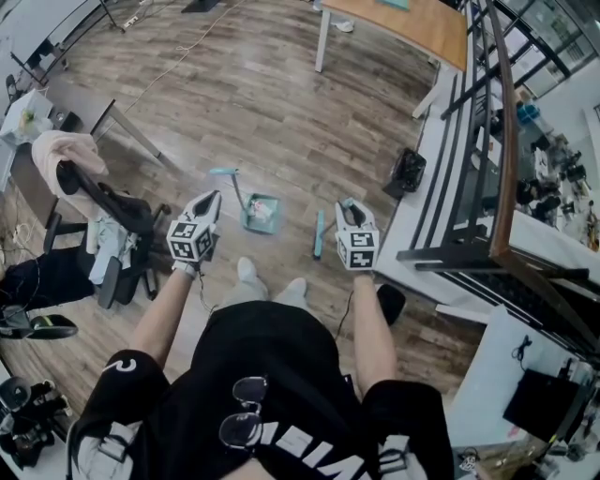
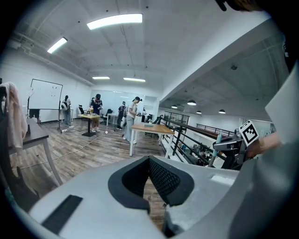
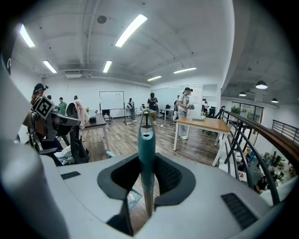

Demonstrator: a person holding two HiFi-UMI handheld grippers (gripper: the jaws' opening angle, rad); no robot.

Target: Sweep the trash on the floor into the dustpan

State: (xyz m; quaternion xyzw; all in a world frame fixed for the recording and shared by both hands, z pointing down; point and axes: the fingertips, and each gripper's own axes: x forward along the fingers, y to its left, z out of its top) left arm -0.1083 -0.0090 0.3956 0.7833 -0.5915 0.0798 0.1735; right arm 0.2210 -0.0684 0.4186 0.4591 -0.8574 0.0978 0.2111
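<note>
In the head view a teal dustpan [image 1: 260, 213] with a long upright handle stands on the wood floor ahead of the person's feet, with pale trash [image 1: 266, 210] lying in it. My right gripper [image 1: 349, 205] is shut on the teal broom handle [image 3: 145, 140], which runs up between its jaws. The broom's lower part [image 1: 319, 234] hangs to the right of the dustpan. My left gripper [image 1: 210, 199] hovers left of the dustpan, its jaws together with nothing between them. A corner of the dustpan [image 3: 133, 197] shows below the right jaws.
A black office chair [image 1: 117, 220] draped with clothes stands at the left. A black bag [image 1: 408, 171] lies by the metal railing [image 1: 469, 131] on the right. A wooden table [image 1: 403, 21] stands farther ahead. Several people stand far off around tables [image 2: 96, 116].
</note>
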